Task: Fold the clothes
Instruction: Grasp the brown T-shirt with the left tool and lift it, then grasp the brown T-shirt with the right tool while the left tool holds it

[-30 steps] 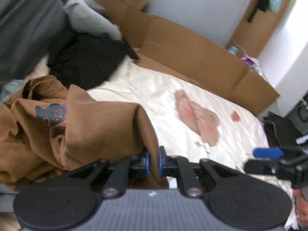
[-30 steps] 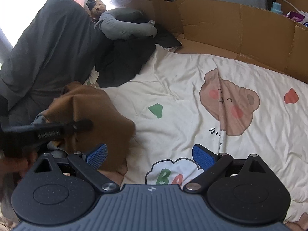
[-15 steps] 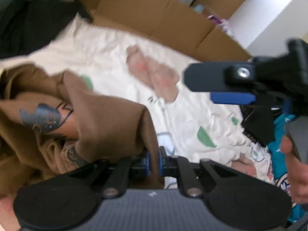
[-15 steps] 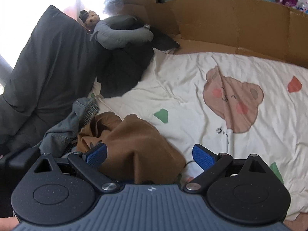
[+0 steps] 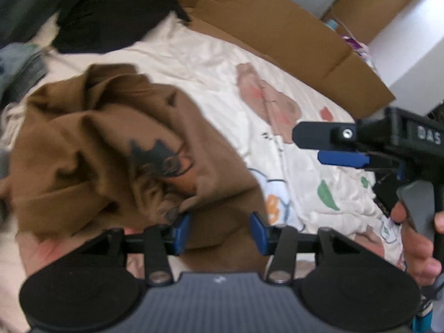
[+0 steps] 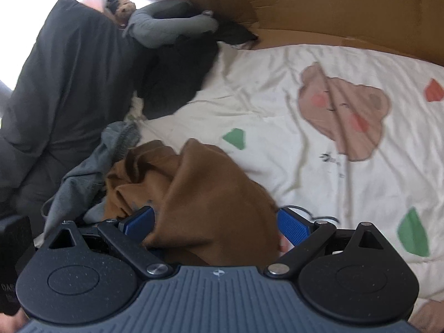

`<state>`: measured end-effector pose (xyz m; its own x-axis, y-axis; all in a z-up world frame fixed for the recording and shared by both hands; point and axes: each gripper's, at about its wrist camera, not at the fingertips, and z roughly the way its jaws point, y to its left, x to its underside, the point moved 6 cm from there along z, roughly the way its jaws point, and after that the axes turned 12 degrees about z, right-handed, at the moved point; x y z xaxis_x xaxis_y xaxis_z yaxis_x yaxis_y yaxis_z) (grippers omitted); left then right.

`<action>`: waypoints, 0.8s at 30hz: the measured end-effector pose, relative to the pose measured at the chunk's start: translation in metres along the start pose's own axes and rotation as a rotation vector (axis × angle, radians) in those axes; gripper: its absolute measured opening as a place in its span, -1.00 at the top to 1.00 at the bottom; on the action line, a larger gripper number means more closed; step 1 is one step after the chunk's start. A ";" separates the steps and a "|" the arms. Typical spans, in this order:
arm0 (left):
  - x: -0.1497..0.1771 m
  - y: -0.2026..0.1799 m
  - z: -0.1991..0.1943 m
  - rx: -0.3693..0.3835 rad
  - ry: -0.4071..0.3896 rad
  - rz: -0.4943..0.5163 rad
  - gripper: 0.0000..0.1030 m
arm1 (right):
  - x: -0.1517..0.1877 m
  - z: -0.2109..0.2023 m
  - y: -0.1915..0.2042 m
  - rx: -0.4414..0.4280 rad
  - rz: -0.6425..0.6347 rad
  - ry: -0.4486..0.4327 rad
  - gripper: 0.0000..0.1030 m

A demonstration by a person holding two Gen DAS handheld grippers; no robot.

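Matt brown cloth garment (image 5: 111,138) lies on a smooth, printed cotton-like sheet (image 5: 216,63).

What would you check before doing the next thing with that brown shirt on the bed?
1. Left gripper let go: ok, its fingers have just been opening, with cloth between them unpinched.
2. Right gripper ready: ok, open around a fold.
3. Brown shirt spread flat: not ok, bunched up.
4. Room on the white bedsheet: ok.
5. Grey garment clear of the shirt: not ok, touching.
6. Collar or hem found: cannot tell.
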<state>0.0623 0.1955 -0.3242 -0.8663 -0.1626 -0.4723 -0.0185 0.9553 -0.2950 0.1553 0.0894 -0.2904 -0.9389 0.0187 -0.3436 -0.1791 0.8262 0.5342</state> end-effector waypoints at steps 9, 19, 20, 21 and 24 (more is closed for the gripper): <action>0.018 0.068 -0.033 -0.217 -0.012 -0.101 -0.08 | 0.026 0.048 0.009 0.051 -0.081 0.118 -0.90; 0.018 0.136 -0.034 -0.378 -0.011 -0.180 -0.45 | 0.051 0.084 -0.011 0.142 -0.118 0.236 0.21; 0.018 0.140 -0.031 -0.377 -0.014 -0.192 -0.47 | 0.050 0.085 -0.013 0.146 -0.120 0.240 0.39; 0.018 0.142 -0.028 -0.369 -0.014 -0.198 -0.48 | 0.050 0.087 -0.015 0.151 -0.122 0.245 0.65; 0.017 0.148 -0.018 -0.349 -0.013 -0.207 -0.52 | 0.046 0.083 -0.021 0.159 -0.130 0.231 0.85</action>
<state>0.0356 0.3389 -0.3615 -0.8204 -0.3610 -0.4435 -0.3621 0.9282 -0.0858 0.1401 0.1200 -0.3817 -0.9565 -0.2063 -0.2063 -0.2706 0.8916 0.3631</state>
